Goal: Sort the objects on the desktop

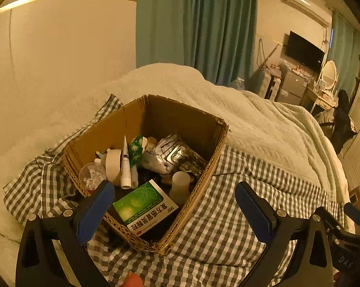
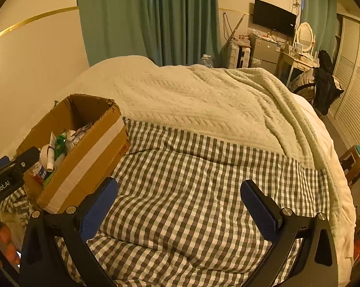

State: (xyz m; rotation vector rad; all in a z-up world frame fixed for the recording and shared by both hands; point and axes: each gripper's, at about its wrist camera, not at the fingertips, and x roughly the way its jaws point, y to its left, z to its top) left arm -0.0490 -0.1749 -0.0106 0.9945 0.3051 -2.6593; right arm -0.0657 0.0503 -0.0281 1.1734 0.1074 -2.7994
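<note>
An open cardboard box (image 1: 103, 131) sits on a grey checked cloth (image 1: 227, 215) on a bed. Inside lie a green-and-white medicine box (image 1: 146, 205), a white tube (image 1: 125, 165), a roll of tape (image 1: 113, 165), a clear round ball (image 1: 92, 174), a green packet (image 1: 135, 149), silver foil packs (image 1: 172, 155) and a frosted cup (image 1: 180, 186). My left gripper (image 1: 175, 191) hangs open over the box's near corner, empty. My right gripper (image 2: 180, 189) stands open above bare checked cloth (image 2: 192, 179), to the right of the box (image 2: 89, 157), which has a white tape band.
A cream knitted blanket (image 2: 192, 95) covers the far bed. A plain wall runs along the left. Teal curtains (image 2: 156, 19), a wall TV (image 2: 274, 18), a small fridge, a dressing table with mirror (image 2: 304, 35) and a stool (image 2: 357, 160) stand beyond the bed. A person's fingers (image 2: 9, 244) show at lower left.
</note>
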